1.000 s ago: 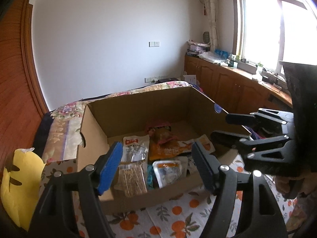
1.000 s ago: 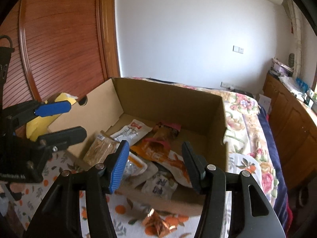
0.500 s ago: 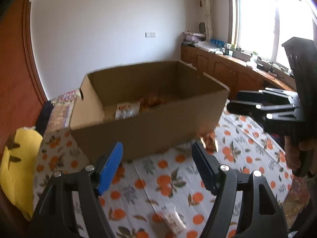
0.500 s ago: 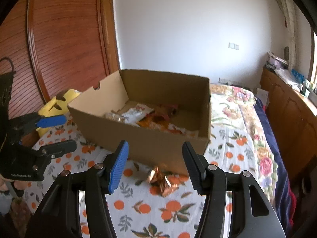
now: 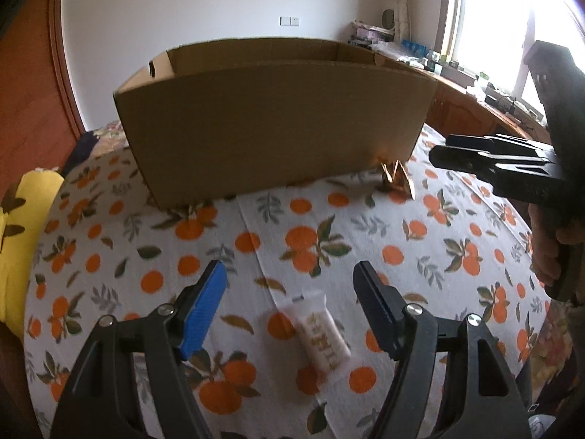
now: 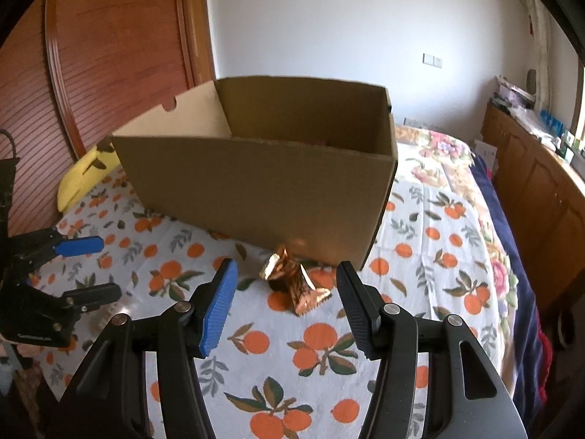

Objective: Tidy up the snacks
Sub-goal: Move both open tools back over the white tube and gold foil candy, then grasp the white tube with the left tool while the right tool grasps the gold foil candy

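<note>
Two loose snacks lie on the orange-print cloth (image 5: pixel 420 252) outside the cardboard box (image 5: pixel 270 117), and each sits in front of a different gripper. In the left wrist view, the white packet (image 5: pixel 321 333) lies low in the frame, between and just ahead of the spread fingers of the left gripper (image 5: pixel 290 309), its long axis running from upper left to lower right, tilted across the finger line. In the right wrist view, the crumpled gold wrapper (image 6: pixel 292 281) sits at frame centre, just past the right gripper (image 6: pixel 285 301), whose fingers are likewise spread with nothing between them. The wrapper lies right at the foot of the box's near wall, possibly touching it, so that wall would likely crowd a forward reach. Each hand seems the nearer one to its own snack. The box fills the upper middle of both views; its contents are mostly hidden by the wall. A yellow cushion (image 6: pixel 84 172) sits at mid left in the right wrist view, well apart.
</note>
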`<action>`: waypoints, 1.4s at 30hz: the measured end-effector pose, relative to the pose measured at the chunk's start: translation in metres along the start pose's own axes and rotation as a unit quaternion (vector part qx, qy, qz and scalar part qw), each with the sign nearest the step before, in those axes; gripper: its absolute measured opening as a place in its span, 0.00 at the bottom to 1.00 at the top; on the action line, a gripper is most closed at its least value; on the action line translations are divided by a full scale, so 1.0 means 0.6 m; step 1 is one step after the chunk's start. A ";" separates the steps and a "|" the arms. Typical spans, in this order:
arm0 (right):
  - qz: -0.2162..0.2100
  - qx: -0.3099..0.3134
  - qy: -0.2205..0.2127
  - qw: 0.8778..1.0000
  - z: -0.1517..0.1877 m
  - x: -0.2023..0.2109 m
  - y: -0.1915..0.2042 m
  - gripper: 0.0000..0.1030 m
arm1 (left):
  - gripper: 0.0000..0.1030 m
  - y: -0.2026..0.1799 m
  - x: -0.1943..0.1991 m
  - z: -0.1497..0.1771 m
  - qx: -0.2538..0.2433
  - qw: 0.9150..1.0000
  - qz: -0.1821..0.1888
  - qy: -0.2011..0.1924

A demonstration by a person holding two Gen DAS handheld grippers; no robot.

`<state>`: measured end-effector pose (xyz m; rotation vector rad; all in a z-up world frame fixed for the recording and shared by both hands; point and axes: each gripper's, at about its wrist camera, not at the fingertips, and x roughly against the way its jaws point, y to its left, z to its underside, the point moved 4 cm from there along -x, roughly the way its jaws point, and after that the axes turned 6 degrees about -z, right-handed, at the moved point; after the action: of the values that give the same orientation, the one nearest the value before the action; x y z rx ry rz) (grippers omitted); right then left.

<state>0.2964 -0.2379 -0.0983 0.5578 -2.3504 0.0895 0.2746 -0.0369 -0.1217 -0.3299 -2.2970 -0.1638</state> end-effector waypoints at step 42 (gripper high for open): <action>0.004 0.056 0.104 0.993 0.014 -0.134 -0.007 0.54 | 0.20 0.000 -0.005 0.060 0.012 1.000 0.010 0.008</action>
<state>0.3459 -0.2140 -0.1581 0.5657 -2.1537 0.2705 0.2512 -0.0297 -0.1482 -0.3389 -2.2779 -0.1292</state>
